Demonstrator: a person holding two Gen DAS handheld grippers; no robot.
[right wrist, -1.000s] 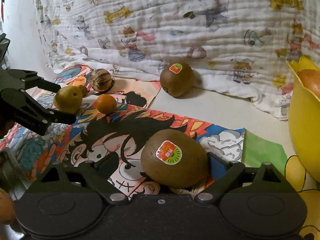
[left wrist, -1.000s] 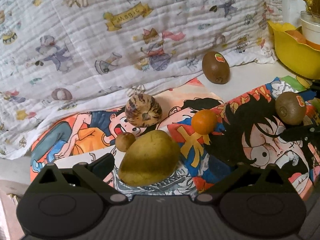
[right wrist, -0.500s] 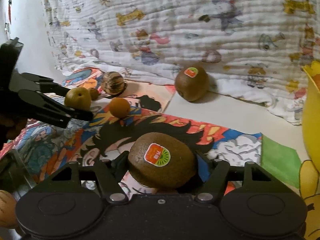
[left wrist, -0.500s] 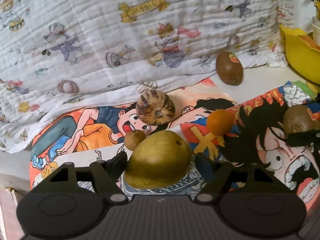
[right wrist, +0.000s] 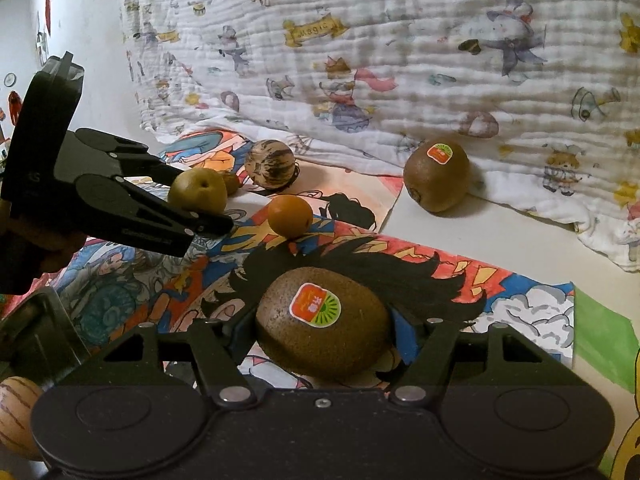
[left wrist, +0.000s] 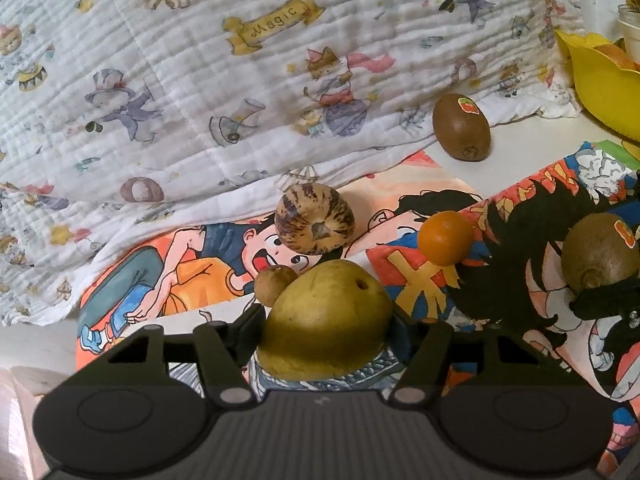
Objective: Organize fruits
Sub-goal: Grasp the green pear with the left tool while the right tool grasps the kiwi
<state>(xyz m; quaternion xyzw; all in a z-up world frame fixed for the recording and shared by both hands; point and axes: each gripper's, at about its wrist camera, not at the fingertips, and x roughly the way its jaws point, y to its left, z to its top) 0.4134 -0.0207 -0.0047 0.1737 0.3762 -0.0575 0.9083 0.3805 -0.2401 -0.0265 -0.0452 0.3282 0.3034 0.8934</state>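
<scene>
My left gripper (left wrist: 326, 320) is shut on a yellow-green pear (left wrist: 326, 320) on the cartoon mat (left wrist: 520, 216); it shows in the right wrist view (right wrist: 198, 192) too. My right gripper (right wrist: 322, 330) is shut on a brown kiwi (right wrist: 322, 330) with a sticker, also seen in the left wrist view (left wrist: 598, 252). A small orange (left wrist: 446, 237) sits between them. A striped brown fruit (left wrist: 314, 224) and a small brown fruit (left wrist: 274, 284) lie behind the pear. A second kiwi (left wrist: 462, 126) rests by the blanket.
A yellow bowl (left wrist: 600, 80) with fruit stands at the far right beside a white cup (left wrist: 630, 32). A printed white blanket (left wrist: 240, 80) rises along the back. Another striped fruit (right wrist: 16, 412) sits at the right wrist view's lower left, beside a dark tray (right wrist: 36, 332).
Both grippers' jaws closed from wide open onto their fruits: the left onto the pear, the right onto the kiwi. Both views have risen slightly.
</scene>
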